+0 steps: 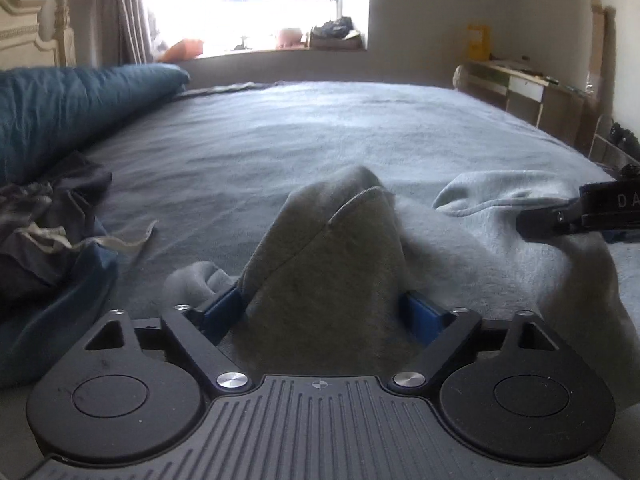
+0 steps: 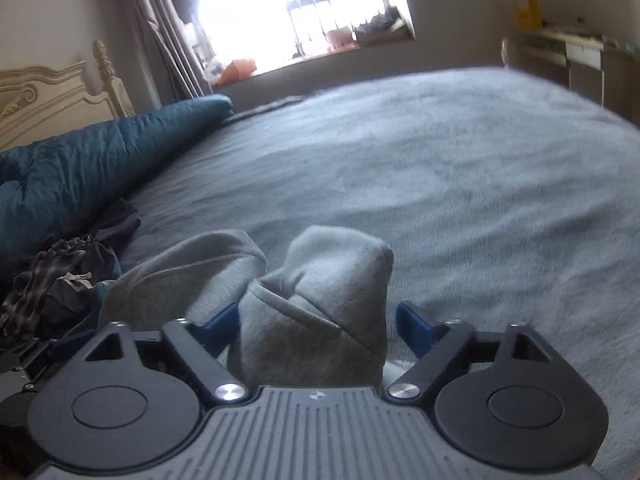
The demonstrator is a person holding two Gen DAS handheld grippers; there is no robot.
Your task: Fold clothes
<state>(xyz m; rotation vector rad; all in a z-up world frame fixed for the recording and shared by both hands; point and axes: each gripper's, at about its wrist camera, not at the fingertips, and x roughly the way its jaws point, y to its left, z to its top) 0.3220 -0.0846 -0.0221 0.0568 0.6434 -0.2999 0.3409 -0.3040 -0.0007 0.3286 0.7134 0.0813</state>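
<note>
Grey garment (image 1: 320,264) bunched on bed (image 1: 320,132), near dark clothes pile (image 1: 36,216). Left gripper (image 1: 324,308) and right gripper (image 2: 316,320) jaws each pinch garment fold, likely to spread it flat.

It was a home bedroom: a wide bed (image 1: 320,140) with a carved headboard (image 2: 52,92), teal duvet (image 1: 72,100), curtained window (image 1: 256,4) and a small desk (image 1: 520,84).
</note>
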